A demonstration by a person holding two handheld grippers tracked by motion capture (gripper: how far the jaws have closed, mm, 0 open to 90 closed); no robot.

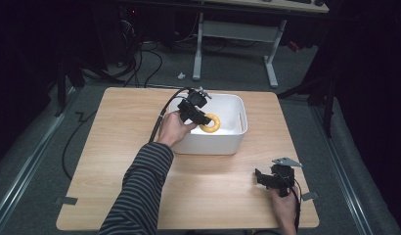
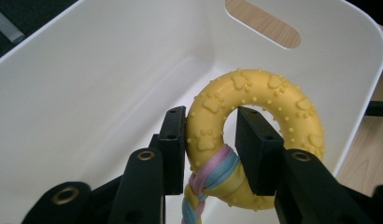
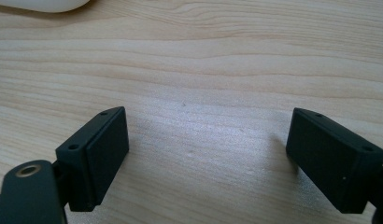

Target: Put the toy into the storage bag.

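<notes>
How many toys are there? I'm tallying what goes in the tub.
1: a yellow ring toy with a braided rope, held by the left gripper inside the white tub. The hand may hide part of the tub's floor.

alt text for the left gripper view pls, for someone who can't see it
The left claw grips a yellow paw-print ring toy by its rim, one jaw outside and one through the hole, over the inside of a white bin. A pastel braided rope is tied to the ring.

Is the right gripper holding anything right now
No, the right gripper has its jaws spread wide over the bare wooden table.
</notes>
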